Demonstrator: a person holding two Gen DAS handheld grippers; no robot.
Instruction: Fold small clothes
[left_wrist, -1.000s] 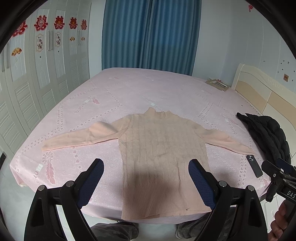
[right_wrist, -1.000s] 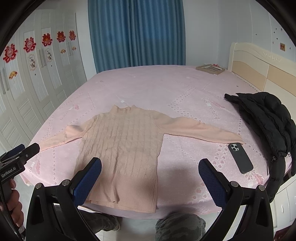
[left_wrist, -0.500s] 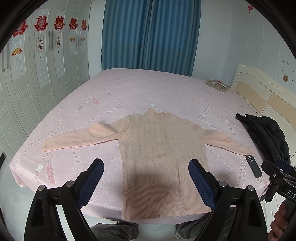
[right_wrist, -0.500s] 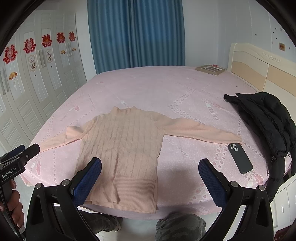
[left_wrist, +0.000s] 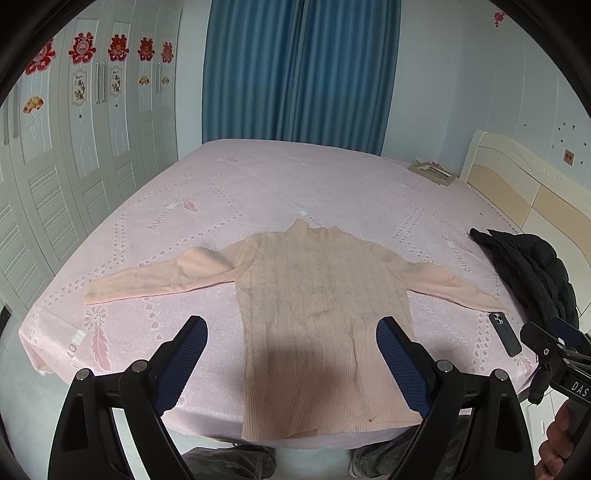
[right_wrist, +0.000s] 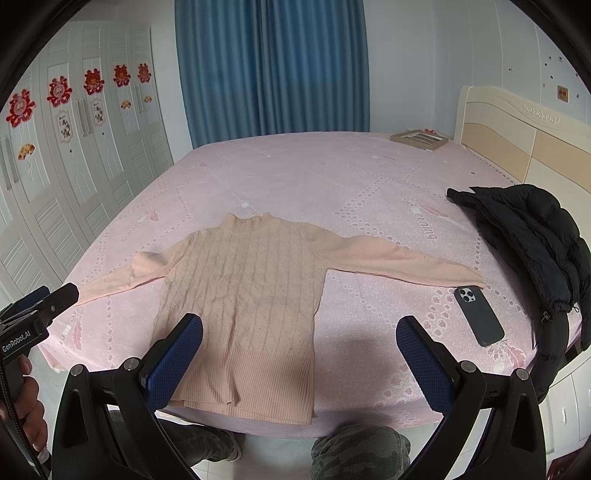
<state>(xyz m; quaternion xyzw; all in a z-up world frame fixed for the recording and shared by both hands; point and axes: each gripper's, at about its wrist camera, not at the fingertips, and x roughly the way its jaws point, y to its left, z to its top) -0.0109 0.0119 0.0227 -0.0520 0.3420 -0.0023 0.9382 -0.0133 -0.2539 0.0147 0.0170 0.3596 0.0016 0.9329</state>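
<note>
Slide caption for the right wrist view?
Open right gripper above a pink sweater spread flat on the bed, phone beside its sleeve.

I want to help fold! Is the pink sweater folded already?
Not yet. The pink sweater lies spread flat on the bed, both sleeves stretched out sideways.

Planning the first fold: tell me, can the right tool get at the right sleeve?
Probably yes: the right tool is open, nothing lies on the sleeve, and the phone sits just beside its cuff.
</note>
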